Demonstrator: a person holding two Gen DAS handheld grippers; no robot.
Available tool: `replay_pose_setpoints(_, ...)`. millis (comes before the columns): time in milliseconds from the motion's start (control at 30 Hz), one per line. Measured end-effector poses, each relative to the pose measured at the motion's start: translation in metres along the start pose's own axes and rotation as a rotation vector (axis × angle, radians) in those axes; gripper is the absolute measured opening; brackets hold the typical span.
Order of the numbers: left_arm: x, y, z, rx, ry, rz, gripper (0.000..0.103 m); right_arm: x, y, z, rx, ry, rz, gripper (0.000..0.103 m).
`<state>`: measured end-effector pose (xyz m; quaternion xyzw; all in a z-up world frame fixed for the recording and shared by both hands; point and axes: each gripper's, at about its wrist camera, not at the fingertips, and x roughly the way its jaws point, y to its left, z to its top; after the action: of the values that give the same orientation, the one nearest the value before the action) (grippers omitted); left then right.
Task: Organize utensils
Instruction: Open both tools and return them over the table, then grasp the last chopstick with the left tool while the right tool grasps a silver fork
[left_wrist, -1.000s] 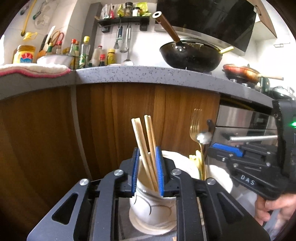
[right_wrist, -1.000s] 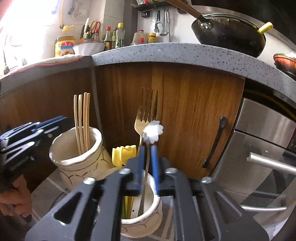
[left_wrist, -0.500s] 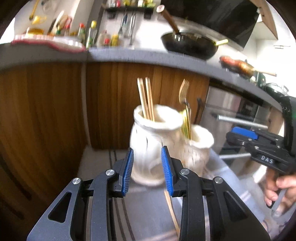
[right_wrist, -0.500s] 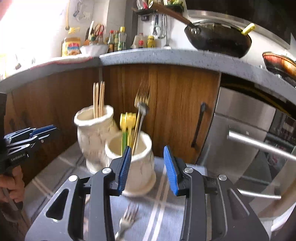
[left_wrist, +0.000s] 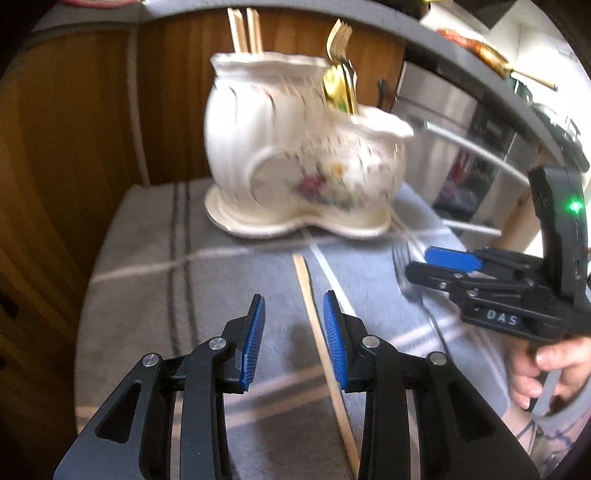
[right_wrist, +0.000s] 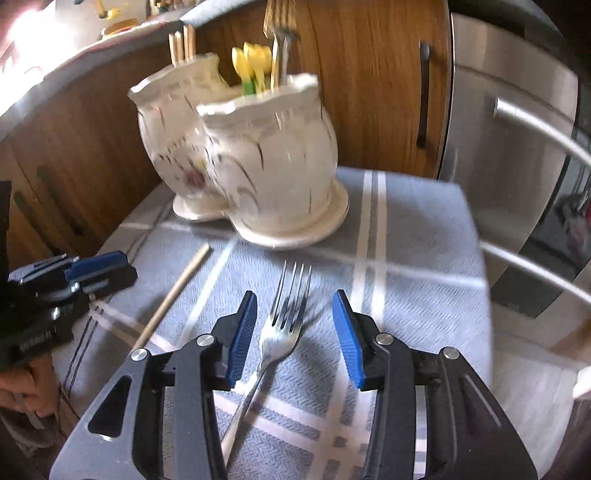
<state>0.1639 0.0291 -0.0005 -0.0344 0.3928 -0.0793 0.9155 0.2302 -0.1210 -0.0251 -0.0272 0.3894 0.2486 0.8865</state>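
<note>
A white double ceramic utensil holder stands at the far side of a grey striped cloth; it also shows in the right wrist view. Its taller pot holds chopsticks, its lower pot holds forks and yellow utensils. A single wooden chopstick lies on the cloth, running between the open jaws of my left gripper. A silver fork lies on the cloth between the open jaws of my right gripper, just above it. Both grippers are empty.
Wooden cabinet doors stand right behind the holder, under a grey counter edge. A steel appliance with bar handles is at the right. The cloth's edge drops off at the right.
Both grippers opened, let go of the utensils in the pots, pulled back and came down low over the cloth. The left now straddles the loose chopstick, the right the loose fork.
</note>
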Motion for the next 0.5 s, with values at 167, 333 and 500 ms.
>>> replay_pose_setpoints(167,0.015,-0.007,-0.004,0.017,0.052,0.009,0.034,0.010,0.009,0.002,-0.033,0.031,-0.025,0.044)
replay_pose_setpoints(333,0.021,-0.011,-0.006,0.030,0.072,0.023,0.034,0.017,0.028,0.001,-0.122,0.052,-0.106,0.044)
replay_pose_setpoints(500,0.024,-0.018,-0.006,0.077,0.096,0.058,0.030,0.014,0.035,-0.004,-0.137,0.041,-0.107,0.028)
